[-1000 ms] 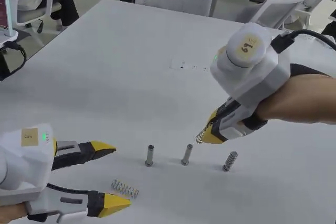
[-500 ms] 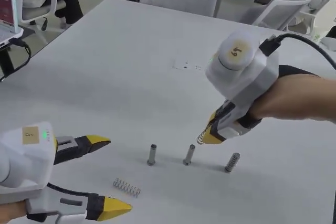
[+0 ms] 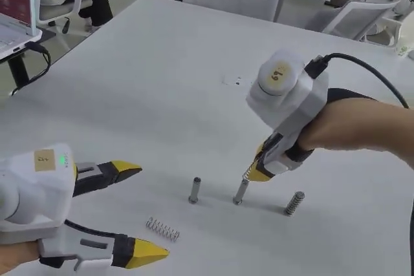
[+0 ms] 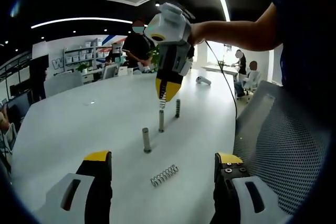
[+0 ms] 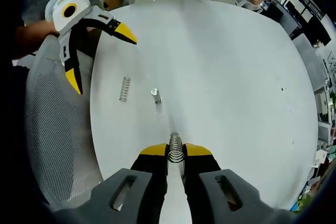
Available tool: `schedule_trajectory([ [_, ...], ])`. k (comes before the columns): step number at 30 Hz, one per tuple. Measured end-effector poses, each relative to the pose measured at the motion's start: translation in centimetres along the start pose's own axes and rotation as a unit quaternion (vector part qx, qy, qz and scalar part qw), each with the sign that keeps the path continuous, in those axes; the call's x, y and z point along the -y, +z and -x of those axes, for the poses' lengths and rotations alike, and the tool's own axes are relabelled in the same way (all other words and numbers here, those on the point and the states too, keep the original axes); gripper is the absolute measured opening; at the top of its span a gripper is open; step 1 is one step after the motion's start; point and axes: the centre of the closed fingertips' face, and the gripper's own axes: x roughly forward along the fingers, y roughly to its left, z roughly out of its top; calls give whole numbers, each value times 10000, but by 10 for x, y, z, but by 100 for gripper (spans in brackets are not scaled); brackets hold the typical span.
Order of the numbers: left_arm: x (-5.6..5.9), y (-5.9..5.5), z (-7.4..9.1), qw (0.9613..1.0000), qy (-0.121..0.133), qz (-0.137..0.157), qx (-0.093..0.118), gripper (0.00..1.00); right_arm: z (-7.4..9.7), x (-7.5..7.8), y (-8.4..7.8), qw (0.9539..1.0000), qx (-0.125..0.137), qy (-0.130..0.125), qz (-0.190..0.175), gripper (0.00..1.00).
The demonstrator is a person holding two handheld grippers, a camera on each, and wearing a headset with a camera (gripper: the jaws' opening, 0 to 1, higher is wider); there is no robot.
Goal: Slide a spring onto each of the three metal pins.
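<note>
The white table (image 3: 149, 69) carries all the work. I hold the right gripper (image 3: 259, 174) over the row of pins, its fingers pressed together on a spring. The left gripper (image 3: 150, 211) hovers low at the near edge, its fingers spread wide and holding nothing.

Three metal pins stand upright in a row, well apart from one another.
- Right-hand pin (image 3: 294, 203): it wears a seated spring down its shaft. I judge this pin done.
- Middle pin (image 3: 240, 192): its shaft is bare. The held spring (image 3: 248, 172) hangs tilted from the right gripper, its lower end just at the pin's top. I cannot tell whether the coil has caught the tip.
- Left-hand pin (image 3: 194, 190): bare and untouched.

A loose spring (image 3: 162, 229) lies flat on the table, near the left-hand pin and between the left gripper's open fingers.

Assessment: one pin is finished, the second is in hand and the third is not begun. What remains is to lower the held spring onto the middle pin, then fit the loose spring to the left-hand pin.
</note>
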Motion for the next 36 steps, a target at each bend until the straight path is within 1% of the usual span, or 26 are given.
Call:
schedule_trajectory([
  [2,-1,0,1,10000,13,5,8,77,-2,0,-2,10000,-58,11,11,8],
  [11,-2,0,2,10000,40,9,-3,74,-7,1,-3,9999,-109,46,-3,8],
  [15,-2,0,2,10000,40,18,8,74,-12,2,-5,9998,-158,81,0,8],
  [23,-2,0,3,10000,40,32,5,73,-25,4,-7,9997,-233,121,-6,9],
  [36,0,3,3,10000,37,22,-8,73,-51,3,-15,9988,-405,237,-125,9],
])
